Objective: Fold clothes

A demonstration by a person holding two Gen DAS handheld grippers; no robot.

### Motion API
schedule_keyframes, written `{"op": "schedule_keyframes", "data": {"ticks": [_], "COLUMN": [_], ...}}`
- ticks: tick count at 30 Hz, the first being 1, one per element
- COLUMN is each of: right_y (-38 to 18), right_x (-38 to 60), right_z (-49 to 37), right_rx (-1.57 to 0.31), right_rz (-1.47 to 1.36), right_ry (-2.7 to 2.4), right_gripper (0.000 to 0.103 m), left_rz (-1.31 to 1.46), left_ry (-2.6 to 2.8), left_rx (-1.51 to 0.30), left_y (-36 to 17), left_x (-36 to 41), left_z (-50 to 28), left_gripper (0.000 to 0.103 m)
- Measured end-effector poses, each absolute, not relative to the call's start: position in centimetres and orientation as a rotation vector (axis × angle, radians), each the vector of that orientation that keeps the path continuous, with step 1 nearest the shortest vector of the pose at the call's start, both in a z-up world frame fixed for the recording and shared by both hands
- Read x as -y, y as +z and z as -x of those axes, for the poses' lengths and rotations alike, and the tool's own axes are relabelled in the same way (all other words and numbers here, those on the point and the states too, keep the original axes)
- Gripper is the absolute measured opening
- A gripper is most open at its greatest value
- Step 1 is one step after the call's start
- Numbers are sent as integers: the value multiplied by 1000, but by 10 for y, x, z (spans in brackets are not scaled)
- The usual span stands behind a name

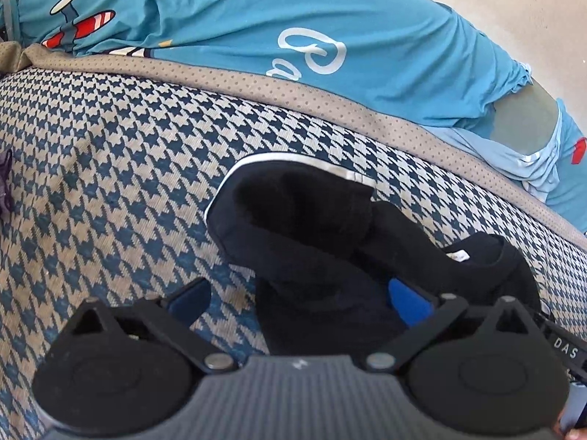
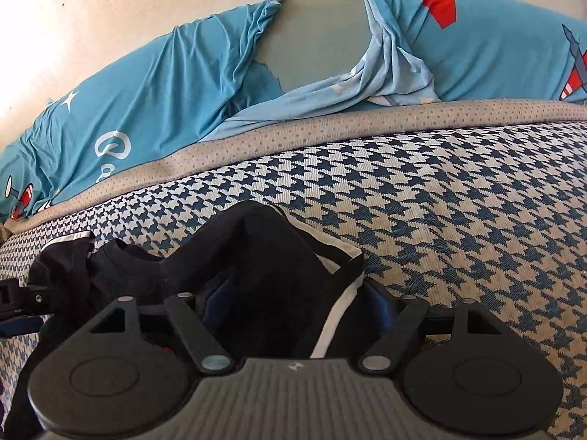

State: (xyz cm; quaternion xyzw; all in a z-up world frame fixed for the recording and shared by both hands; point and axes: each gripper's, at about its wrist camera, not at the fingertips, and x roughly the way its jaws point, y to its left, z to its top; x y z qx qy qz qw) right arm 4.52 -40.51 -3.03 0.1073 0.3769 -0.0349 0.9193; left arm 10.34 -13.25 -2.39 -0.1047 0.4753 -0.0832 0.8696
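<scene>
We have both grippers low over the bed point(image 1: 110, 154), whose houndstooth cover carries the one thing that matters here: a black garment with white piping point(image 1: 304, 216) lying bunched in the near middle of the cover. In the left wrist view our left gripper point(image 1: 299, 299) has its jaws spread wide; a ridge of black cloth stands between the blue pads, but the left pad sits clear over bare cover and we see no pinch. In the right wrist view our right gripper point(image 2: 293, 306) is also spread, with the garment's dark body and a white-edged hem rising between the pads; the fabric looks loose there, not squeezed. At the left edge of that view, part of the other gripper shows beside the garment's far-left end.

As for progress, we judge the fold barely begun or between passes. The garment point(image 2: 256, 256) is humped and doubled on itself, its piping curling in a loop at the far side and a small white label showing near the right; no flat panel, straight edge or tidy rectangle is visible. Both grips would need to be taken on the cloth before it can be spread flat, then folded. Beyond it, along the far edge of the bed, a blue printed cloth point(image 2: 165, 84) lies rumpled against the wall point(image 2: 110, 18); whether it belongs to the folding we cannot tell.
</scene>
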Motion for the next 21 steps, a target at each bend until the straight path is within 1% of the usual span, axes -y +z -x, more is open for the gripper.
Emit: {"op": "schedule_keyframes", "data": {"ticks": [2,4,5,6,7,8,9,10,11,12,13,15,21], "right_y": [-31,-32,-32,-32,-32,-32,-33,-34,-34,-34,-33,-33,-22], "right_x": [400,395,393,390,386,383,380,378,377,376,375,373,373], "right_z": [-46,-46,-46,-46,-46,-46,-45,-45,-46,-46,-46,-46,-46], "right_rx": [-775,-778,-780,-783,-787,-790,-789,-788,-787,-786,-783,-774,-698], "right_rz": [-196,-175,-164,-153,-138,-118,-99,-93,-101,-111,-115,-116,-120], "right_ry": [-72,-67,-59,-51,-48,-50,-52,-50,-42,-36,-35,-40,-54], "right_gripper": [74,68,60,53,50,43,34,29,20,15,15,13,12], "left_rz": [214,202,194,182,167,155,145,144,140,137,132,132,47], "left_ry": [-172,-174,-179,-188,-198,-209,-219,-224,-221,-217,-211,-208,-191], "left_rx": [-1004,-1001,-996,-992,-986,-978,-970,-965,-958,-951,-943,-932,-819], "left_y": [-28,-30,-30,-30,-30,-29,-29,-28,-28,-27,-26,-24,-4], "left_x": [134,136,137,138,140,142,145,145,146,146,146,146,153], "left_z": [-105,-105,-105,-104,-104,-103,-101,-101,-100,-100,-99,-100,-98], "left_gripper": [103,101,98,92,82,74,61,52,48,39,31,27,26]}}
